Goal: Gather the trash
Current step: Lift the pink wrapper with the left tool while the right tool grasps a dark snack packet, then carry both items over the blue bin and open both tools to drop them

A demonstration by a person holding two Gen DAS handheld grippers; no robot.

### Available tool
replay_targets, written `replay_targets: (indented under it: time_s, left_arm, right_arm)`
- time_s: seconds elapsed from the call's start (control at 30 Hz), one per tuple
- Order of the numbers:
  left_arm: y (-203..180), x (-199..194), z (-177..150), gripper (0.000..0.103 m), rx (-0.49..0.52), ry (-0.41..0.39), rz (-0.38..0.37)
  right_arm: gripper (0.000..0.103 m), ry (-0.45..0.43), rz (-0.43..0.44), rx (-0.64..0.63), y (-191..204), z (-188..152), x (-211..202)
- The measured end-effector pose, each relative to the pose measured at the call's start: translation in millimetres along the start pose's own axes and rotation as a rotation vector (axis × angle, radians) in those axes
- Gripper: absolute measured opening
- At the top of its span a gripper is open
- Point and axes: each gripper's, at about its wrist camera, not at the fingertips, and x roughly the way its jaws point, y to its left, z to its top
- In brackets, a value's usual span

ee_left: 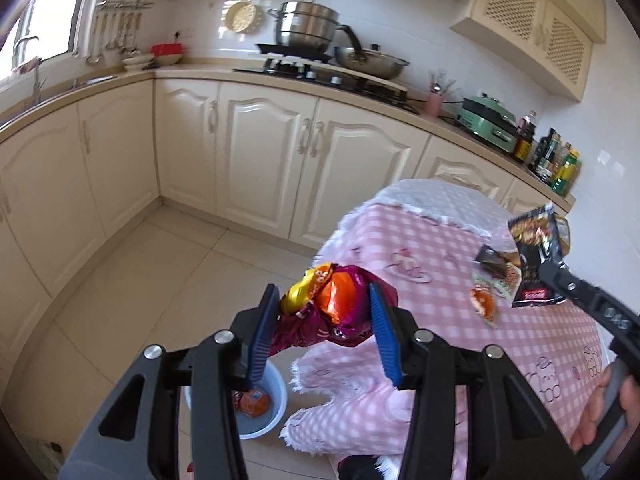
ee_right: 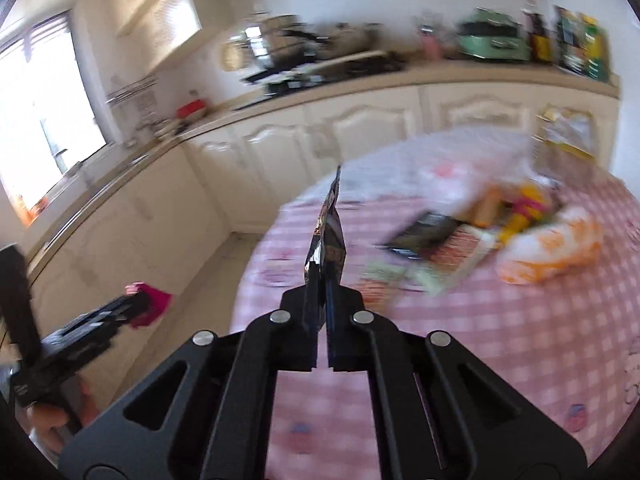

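left tool (ee_left: 324,312) clamped on crumpled magenta wrapper (ee_left: 340,312) above blue bin (ee_left: 276,400), right tool (ee_right: 324,292) closed on black packet (ee_right: 328,240) over surface (ee_right: 500,360)

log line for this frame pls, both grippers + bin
left gripper: shut on crumpled magenta wrapper | right gripper: shut on black snack packet | blue bin: on floor, orange wrapper inside | more wrappers on table
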Motion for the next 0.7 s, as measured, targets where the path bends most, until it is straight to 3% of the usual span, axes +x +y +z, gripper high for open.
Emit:
replay_targets:
  time_s: [0.17,0.33,0.53,0.7]
  left_arm:
    - [50.0,0.8,-9.3,0.045,-0.060,0.037,0.059]
    - [98.6,10.4,-24.9,0.045,-0.121,0.090,0.126]
    - [146.3,56.0,-52.0,0.045,-0.175,0.221,0.174]
    - [168.5,108.1,-68.3,0.045,-0.207,0.332,0.169]
  right_arm:
    - [0.003,0.086,0.126,-0.117,70.4,-14.2,35.7]
    - [0.003,0.244,0.208,-0.204,123.9,-51.5,99.9]
    - [0.003,0.408,0.213,-0.235,144.4,-93.5,179.7]
    - [0.003,0.494,0.190,-0.235,144.5,-116.4,228.2]
